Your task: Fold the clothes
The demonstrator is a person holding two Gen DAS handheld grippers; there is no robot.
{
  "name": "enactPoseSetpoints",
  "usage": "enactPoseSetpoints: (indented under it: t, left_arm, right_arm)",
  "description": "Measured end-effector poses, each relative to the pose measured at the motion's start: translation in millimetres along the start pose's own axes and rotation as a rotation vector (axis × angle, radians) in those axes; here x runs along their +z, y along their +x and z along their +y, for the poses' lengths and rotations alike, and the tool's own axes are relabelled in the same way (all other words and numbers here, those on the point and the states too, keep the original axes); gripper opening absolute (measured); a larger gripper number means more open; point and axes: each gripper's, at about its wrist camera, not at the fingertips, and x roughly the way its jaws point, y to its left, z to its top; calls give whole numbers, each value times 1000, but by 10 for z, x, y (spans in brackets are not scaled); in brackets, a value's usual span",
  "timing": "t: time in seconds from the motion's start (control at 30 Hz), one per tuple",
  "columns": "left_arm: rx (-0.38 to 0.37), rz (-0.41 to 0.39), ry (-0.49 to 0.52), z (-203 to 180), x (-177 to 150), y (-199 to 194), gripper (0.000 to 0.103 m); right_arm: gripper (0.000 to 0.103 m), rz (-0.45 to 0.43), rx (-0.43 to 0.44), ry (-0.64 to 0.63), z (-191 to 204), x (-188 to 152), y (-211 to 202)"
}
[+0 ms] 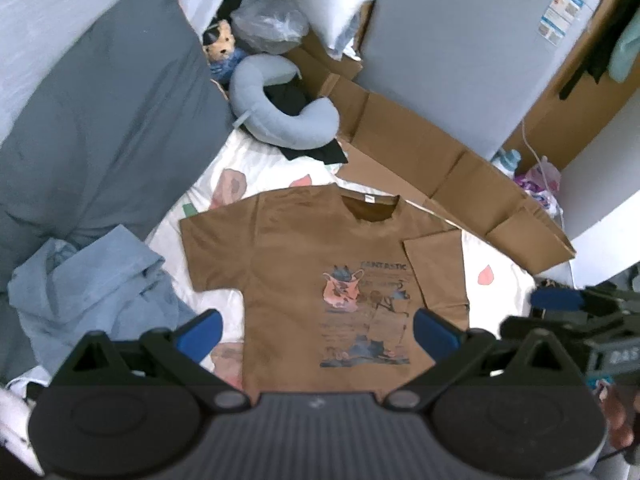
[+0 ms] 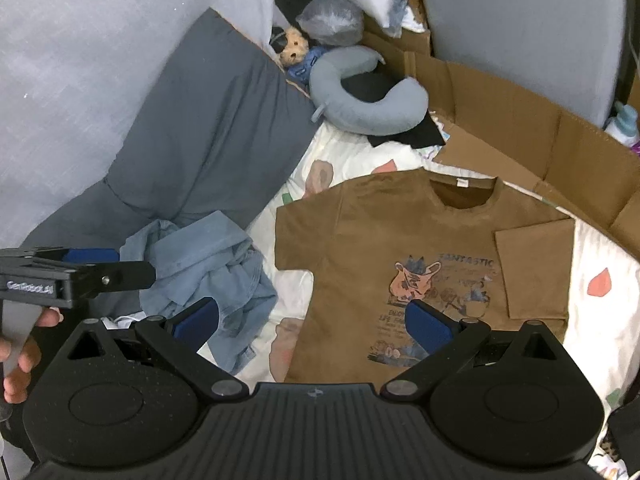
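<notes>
Brown T-shirt (image 1: 304, 264) lies flat, print side up, on a white patterned bedsheet (image 1: 256, 168), collar toward the cardboard (image 1: 424, 160). Its sleeve on the cardboard side is folded inward over the chest, edge beside the graphic print; the other sleeve is spread out flat toward the grey pillow (image 1: 100, 128).

Left gripper (image 1: 318, 334): blue pads wide apart, nothing between them, held above the shirt's lower half w/ hem just ahead of the body. Right gripper (image 2: 314, 322): pads likewise spread wide, empty, above the shirt's lower edge and the sheet beside it. Neither touches fabric, as far as visible.

Each gripper appears in the other's view: right unit at the right edge of the left wrist view, left unit at the left edge of the right wrist view, w/ a hand (image 2: 20, 356) gripping its handle.

Crumpled blue garment (image 2: 208, 268) sits on the sheet beside the spread sleeve, apart from the shirt. Blue neck pillow (image 1: 280, 112) and a stuffed toy (image 1: 222, 46) lie beyond the collar, well apart.
</notes>
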Motion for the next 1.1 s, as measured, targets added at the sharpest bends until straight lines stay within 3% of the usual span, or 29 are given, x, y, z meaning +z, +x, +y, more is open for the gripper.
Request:
enactPoseSetpoints:
  t: [0.17,0.43,0.63,0.77,0.93,1.1]
  left_arm:
    - [-9,4,5,136,8,213,102]
    - [34,-17,-9,586,55,706,102]
    - [53,-44,-32,981,182,1418,102]
    - [23,-51,-59,1281,230,1961,102]
    - [42,-69,-121,1651,201,2466,102]
    - [55,-78,-146,1901,67,2787,101]
  right_arm:
    - [102,21,0,4,-1,-4,392]
    - [102,-29,4,26,-57,38,986]
    - [102,-129,-27,80,-143,-16,1636]
    - [102,-127,-93,93,-200,-67,2306]
    - [102,-140,-151,95,-324,-162,2964]
    - [102,-172,-141,83,-382,-285,3335]
